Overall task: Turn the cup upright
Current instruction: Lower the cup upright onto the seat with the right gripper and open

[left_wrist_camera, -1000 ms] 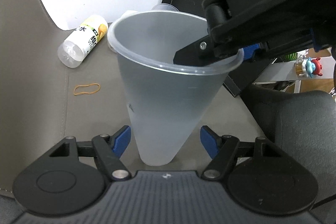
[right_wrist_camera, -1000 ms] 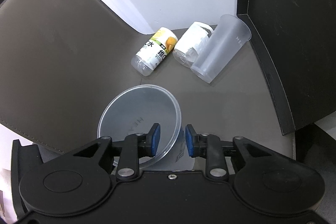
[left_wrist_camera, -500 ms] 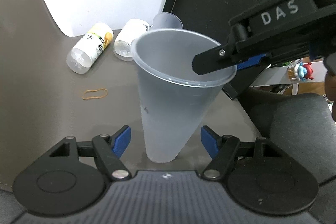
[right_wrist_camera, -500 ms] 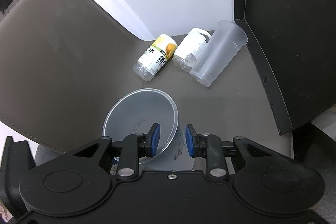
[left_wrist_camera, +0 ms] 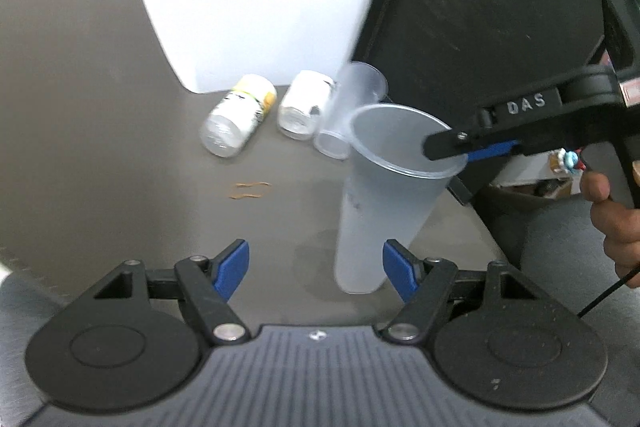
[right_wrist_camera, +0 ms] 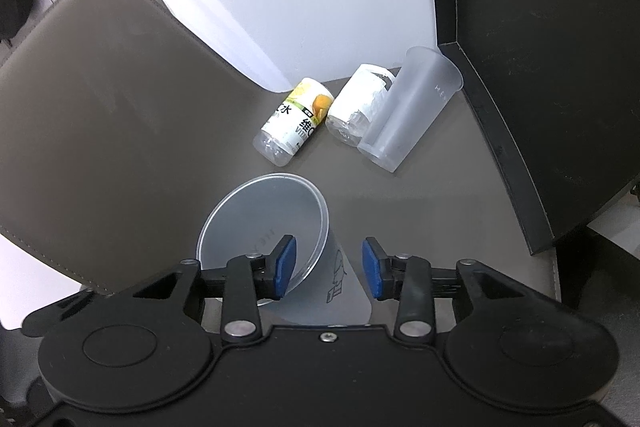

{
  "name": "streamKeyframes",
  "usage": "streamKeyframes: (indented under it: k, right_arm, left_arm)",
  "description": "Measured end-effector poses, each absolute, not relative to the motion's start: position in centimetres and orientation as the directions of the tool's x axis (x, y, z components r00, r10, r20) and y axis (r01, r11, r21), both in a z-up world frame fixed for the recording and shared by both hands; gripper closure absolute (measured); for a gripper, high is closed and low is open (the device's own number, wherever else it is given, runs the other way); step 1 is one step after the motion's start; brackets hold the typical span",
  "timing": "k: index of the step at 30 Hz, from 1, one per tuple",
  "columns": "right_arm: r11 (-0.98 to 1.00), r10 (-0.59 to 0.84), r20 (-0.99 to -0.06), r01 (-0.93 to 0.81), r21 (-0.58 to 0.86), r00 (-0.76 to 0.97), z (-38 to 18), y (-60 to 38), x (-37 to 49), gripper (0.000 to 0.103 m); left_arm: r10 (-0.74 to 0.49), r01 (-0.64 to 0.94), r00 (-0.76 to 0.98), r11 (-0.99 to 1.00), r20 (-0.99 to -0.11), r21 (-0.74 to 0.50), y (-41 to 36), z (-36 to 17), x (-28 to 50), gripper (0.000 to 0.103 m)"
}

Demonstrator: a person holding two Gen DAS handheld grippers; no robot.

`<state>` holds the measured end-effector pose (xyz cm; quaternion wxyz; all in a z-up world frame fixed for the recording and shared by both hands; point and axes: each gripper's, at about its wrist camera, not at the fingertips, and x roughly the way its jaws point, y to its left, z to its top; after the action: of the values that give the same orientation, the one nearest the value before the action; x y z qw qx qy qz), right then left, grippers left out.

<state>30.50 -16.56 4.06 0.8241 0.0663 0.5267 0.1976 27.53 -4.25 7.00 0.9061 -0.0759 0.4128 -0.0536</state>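
Observation:
A tall frosted plastic cup (left_wrist_camera: 384, 211) stands upright on the grey-brown table, mouth up. It also shows in the right wrist view (right_wrist_camera: 264, 227). My right gripper (right_wrist_camera: 330, 269) is open, its jaws straddling the cup's rim wall, one finger inside and one outside, not pinching it. In the left wrist view the right gripper (left_wrist_camera: 472, 151) reaches in from the right over the rim. My left gripper (left_wrist_camera: 316, 269) is open and empty, low at the table, with the cup's base just inside its right finger.
A second frosted cup (right_wrist_camera: 408, 111) lies tilted against a white-labelled bottle (right_wrist_camera: 356, 109). A yellow-labelled bottle (right_wrist_camera: 294, 121) lies beside them. A rubber band (left_wrist_camera: 248, 189) lies on the table. A white board and a black panel (right_wrist_camera: 540, 27) stand behind.
My right gripper has opened and let go of the cup's rim. My left gripper has pulled back and to the left, so the cup now sits toward its right finger.

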Motion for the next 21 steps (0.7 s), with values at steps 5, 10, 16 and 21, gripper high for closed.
streamKeyframes:
  k: [5,10,16,21]
  right_arm:
    - [0.914,0.397,-0.823,-0.259,0.312,0.406,4.5,-16.9,30.1,0.054]
    - [0.913,0.398,-0.809,-0.269,0.305,0.433,5.2,-17.2,29.5,0.048]
    - [0.913,0.403,-0.787,-0.264,0.312,0.467,5.6,-17.8,28.6,0.042]
    - [0.91,0.414,-0.731,-0.267,0.318,0.542,6.7,-18.9,27.3,0.032]
  left_arm:
    - [-0.106,-0.021,0.675,0.987,-0.731,-0.162,-2.4,7.1,26.6,0.028]
    - [-0.047,-0.104,0.669,0.982,-0.742,-0.156,-0.5,6.4,26.2,0.028]
    - [0.007,-0.153,0.68,0.979,-0.733,-0.133,0.6,6.3,26.1,0.027]
    - [0.026,-0.159,0.672,0.981,-0.74,-0.11,0.7,5.5,25.9,0.025]
